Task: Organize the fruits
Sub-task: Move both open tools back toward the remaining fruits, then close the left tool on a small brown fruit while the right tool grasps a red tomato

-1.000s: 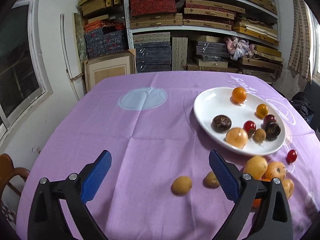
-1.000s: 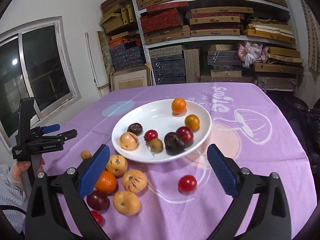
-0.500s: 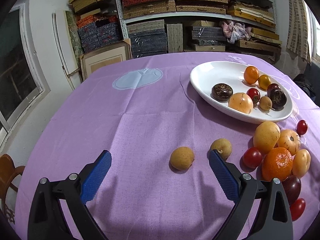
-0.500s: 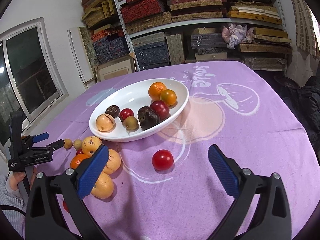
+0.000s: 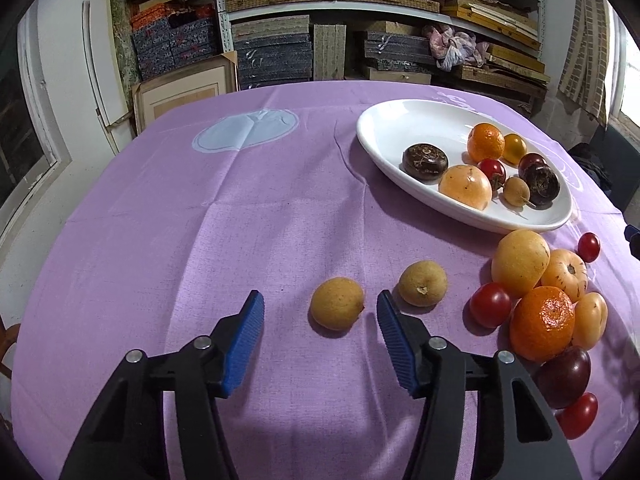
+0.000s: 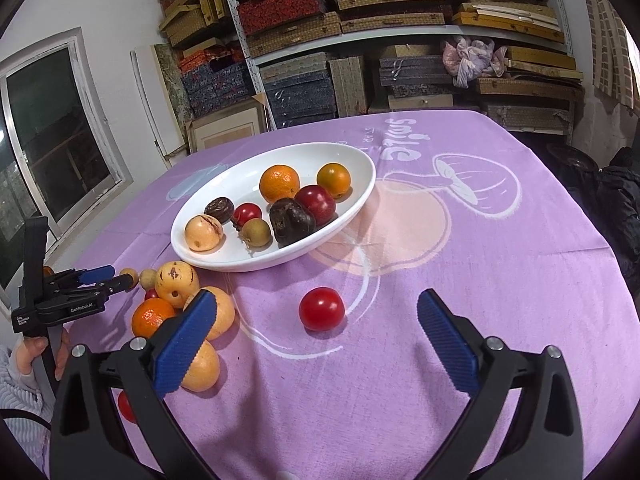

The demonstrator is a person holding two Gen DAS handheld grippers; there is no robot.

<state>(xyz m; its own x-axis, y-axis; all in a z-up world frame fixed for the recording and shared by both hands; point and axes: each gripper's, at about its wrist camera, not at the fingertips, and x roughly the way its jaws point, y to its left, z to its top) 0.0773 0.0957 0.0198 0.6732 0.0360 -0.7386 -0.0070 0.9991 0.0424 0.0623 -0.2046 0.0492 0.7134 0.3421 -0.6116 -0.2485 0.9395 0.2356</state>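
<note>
A white oval plate (image 5: 384, 128) (image 6: 352, 152) on the purple tablecloth holds several fruits. My left gripper (image 5: 320, 312) is open, its blue pads either side of a small tan fruit (image 5: 337, 308) lying on the cloth, not touching it. A second tan fruit (image 5: 422, 283) lies just right of it. My right gripper (image 6: 316, 320) is open and empty, just behind a red cherry tomato (image 6: 321, 308). A pile of loose fruit (image 5: 544, 300) (image 6: 176, 300) lies beside the plate. The left gripper also shows in the right wrist view (image 6: 108, 276).
Shelves stacked with boxes (image 6: 400, 40) stand behind the table. A window (image 6: 48, 152) is on the left wall. The purple cloth (image 5: 240, 208) covers the whole table, with a mushroom print (image 6: 460, 184) right of the plate.
My left gripper moved forward and down onto the small tan fruit, and its jaws narrowed. My right gripper moved closer to the red cherry tomato.
</note>
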